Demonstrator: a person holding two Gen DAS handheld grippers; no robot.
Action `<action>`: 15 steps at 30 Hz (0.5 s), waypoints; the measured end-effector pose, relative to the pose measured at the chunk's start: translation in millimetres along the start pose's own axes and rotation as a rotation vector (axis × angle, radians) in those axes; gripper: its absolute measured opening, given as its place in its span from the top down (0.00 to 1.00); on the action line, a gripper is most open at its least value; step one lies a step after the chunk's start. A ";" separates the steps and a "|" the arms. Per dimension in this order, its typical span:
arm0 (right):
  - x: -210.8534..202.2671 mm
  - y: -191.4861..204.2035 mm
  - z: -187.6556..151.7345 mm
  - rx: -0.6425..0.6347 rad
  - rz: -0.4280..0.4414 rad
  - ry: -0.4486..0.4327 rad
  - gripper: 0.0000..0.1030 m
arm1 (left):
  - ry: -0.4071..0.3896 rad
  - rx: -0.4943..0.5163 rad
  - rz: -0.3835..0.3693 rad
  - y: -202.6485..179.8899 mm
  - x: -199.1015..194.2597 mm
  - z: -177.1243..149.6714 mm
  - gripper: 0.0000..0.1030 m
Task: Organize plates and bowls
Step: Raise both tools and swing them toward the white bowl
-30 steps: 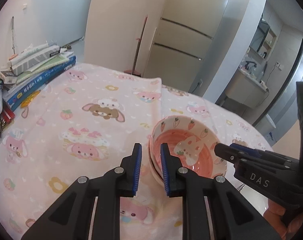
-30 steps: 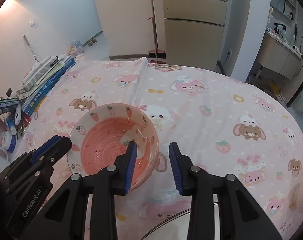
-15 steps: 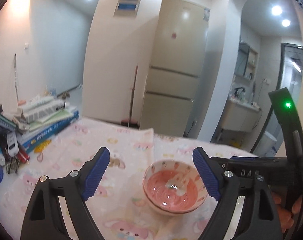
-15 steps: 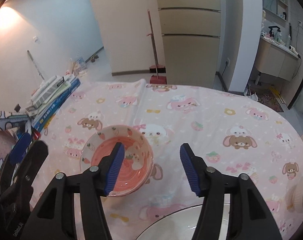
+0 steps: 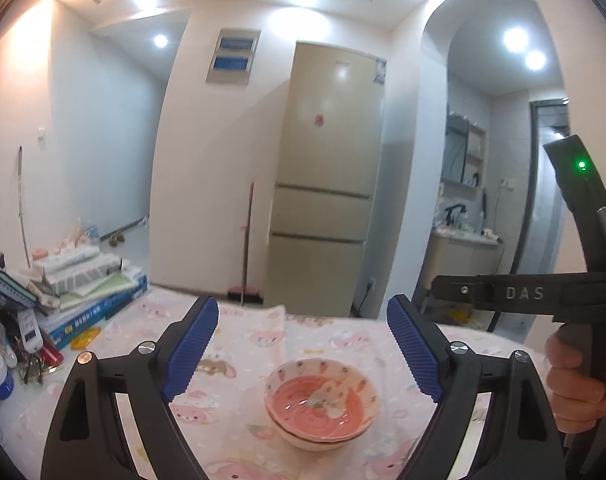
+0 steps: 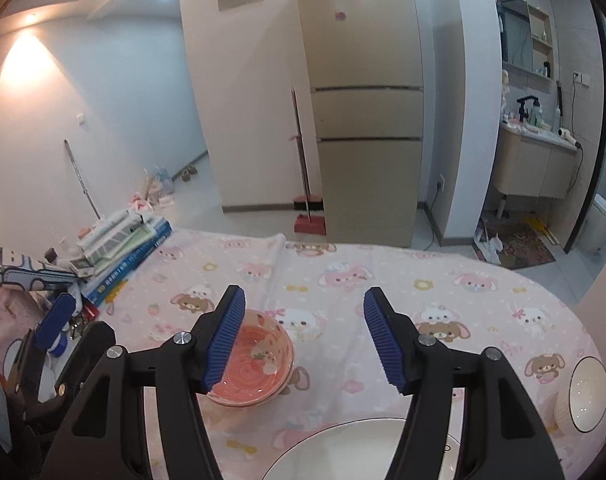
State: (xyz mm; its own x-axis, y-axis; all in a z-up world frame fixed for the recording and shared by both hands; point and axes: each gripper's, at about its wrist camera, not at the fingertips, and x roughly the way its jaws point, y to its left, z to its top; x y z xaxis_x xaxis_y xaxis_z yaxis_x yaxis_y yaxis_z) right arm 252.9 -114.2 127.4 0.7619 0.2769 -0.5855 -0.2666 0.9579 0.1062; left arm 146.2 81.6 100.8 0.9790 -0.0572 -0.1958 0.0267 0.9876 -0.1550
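Item: pink bowl (image 6: 259, 364), nested in a second bowl on the tablecloth (image 6: 423, 280), contents none visible. White plate (image 6: 343, 452) at my six o'clock, white bowl (image 6: 587, 394) at three, both bare. My left gripper (image 5: 303, 354) stands apart and holds nothing; my right gripper (image 6: 303, 342) has just been opening, nothing between its jaws.

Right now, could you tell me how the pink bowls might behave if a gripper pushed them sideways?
The pink bowls look glazed and rigid, so probably breakable. They sit nested, so the upper one may shift. The tablecloth would likely bunch.

Pink ceramic bowl (image 5: 322, 400): coral spiral inside, strawberry and bunny print on the rim. Cloth over the worktop (image 6: 443, 292): pale pink, cartoon rabbits, bears, flowers. Round white plate (image 6: 343, 452): thin dark rim line. White ribbed bowl (image 6: 587, 396): dark rim. Gripper pads (image 6: 225, 340): ridged blue on black. Beige fridge (image 5: 327, 176).
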 end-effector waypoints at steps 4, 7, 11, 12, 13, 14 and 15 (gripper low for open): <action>-32.7 3.6 3.6 -0.007 0.033 -0.073 0.40 | -0.073 0.047 -0.017 -17.5 -29.4 16.2 0.14; -63.8 3.8 5.1 -0.017 0.040 -0.147 0.39 | -0.108 0.075 -0.015 -30.1 -48.5 26.7 0.14; -109.7 0.9 3.1 -0.014 0.039 -0.268 0.35 | -0.116 0.067 -0.025 -42.4 -66.6 40.0 0.14; -121.9 -0.9 1.5 -0.015 0.039 -0.297 0.35 | -0.114 0.065 -0.034 -45.8 -70.5 43.9 0.14; -133.8 -2.5 -0.9 -0.020 0.034 -0.324 0.35 | -0.114 0.065 -0.045 -50.2 -75.6 48.3 0.14; -145.5 -4.0 -4.0 -0.029 0.025 -0.351 0.35 | -0.119 0.067 -0.051 -53.8 -79.9 52.0 0.14; -157.1 -5.5 -7.5 -0.040 0.015 -0.378 0.34 | -0.128 0.073 -0.055 -59.1 -85.7 55.9 0.14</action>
State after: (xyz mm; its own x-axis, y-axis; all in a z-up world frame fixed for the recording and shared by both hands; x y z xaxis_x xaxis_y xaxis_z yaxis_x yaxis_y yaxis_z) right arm 130.2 -163.6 212.8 0.9199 0.3060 -0.2452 -0.2962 0.9520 0.0770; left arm 72.0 36.4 180.8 0.9932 -0.0971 -0.0635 0.0912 0.9917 -0.0906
